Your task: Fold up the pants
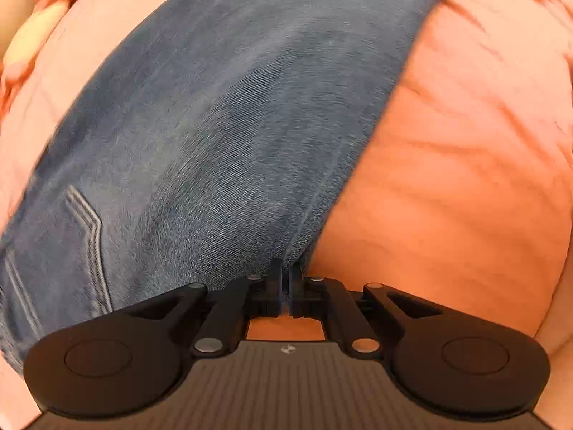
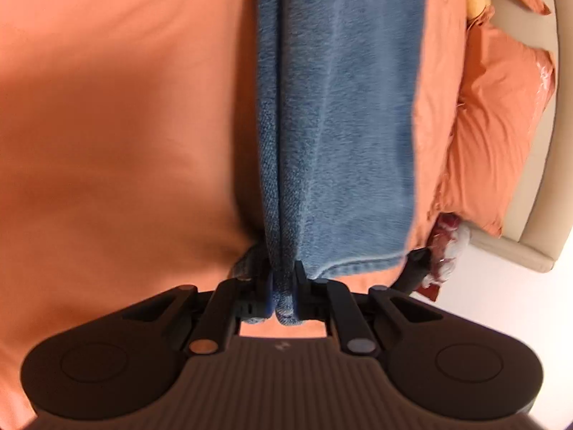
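A: Bed first. Orange sheeted bed (image 2: 125,125) fills both views; the blue denim pants (image 2: 340,107) lie along it as one long strip, legs apparently stacked, running away from the right gripper (image 2: 283,286).

B: Step in hand?

A: I judge a lengthwise fold is done and a crosswise fold is starting. Right gripper's fingers are clamped on the hem end of the pants, doubled denim bunched between the pads. Left gripper (image 1: 285,279) has its fingers pressed together on the pants' seam edge (image 1: 304,222), near a stitched pocket (image 1: 86,229).

B: Next move?

A: Probably carry the hem end over toward the pocket end, keeping both layers pinched and the edges square. Risk: the under layer slipping out.

B: Hard to read?

A: Left view is blurred; how much cloth the left fingers actually hold is hidden behind them. Waistband cut off. Beyond the pants, orange pillows (image 2: 501,125) against a beige headboard (image 2: 544,179); a red-and-white crumpled thing (image 2: 446,247) at the bed's corner I cannot identify. Neither gripper shows in the other's view.
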